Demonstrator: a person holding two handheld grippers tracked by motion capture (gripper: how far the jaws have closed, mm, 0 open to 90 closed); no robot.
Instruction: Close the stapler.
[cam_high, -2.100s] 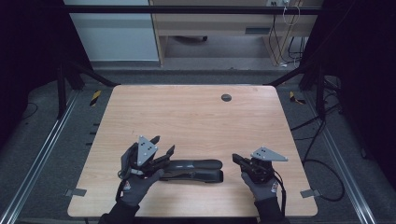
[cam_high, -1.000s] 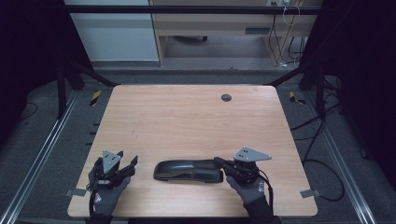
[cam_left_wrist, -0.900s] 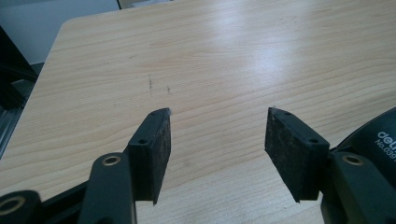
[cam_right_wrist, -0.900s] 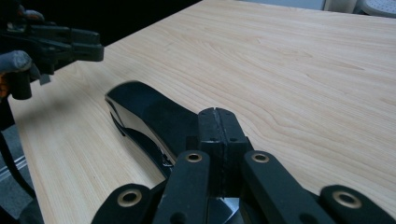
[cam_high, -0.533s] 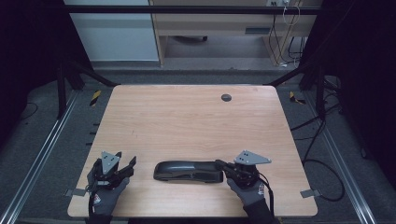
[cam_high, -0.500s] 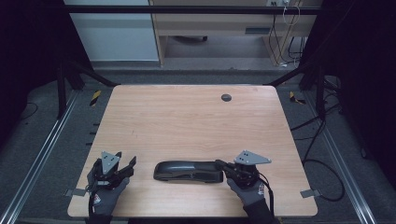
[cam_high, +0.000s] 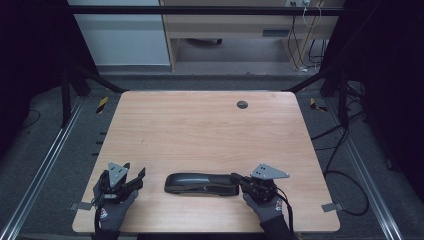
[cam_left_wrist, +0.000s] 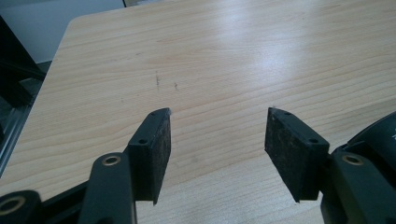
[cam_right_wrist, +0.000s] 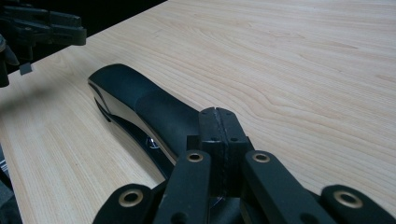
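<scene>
A long black stapler lies flat near the table's front edge, its length running left to right. In the right gripper view the stapler stretches away from my jaws. My right gripper is at the stapler's right end. Its jaws are shut pad to pad with nothing between them, the tips over the stapler's top. My left gripper hovers near the front left corner, a short way left of the stapler. It stands open over bare wood.
The wooden table has a small round grommet near its far edge. Metal rails run along both sides on the floor, and cables trail at the right. The other gripper appears far off in the right gripper view.
The left gripper drew back from the stapler's left end to the front left corner, then stayed there. The right gripper closed in on the stapler's right end and has shifted only slightly since.
</scene>
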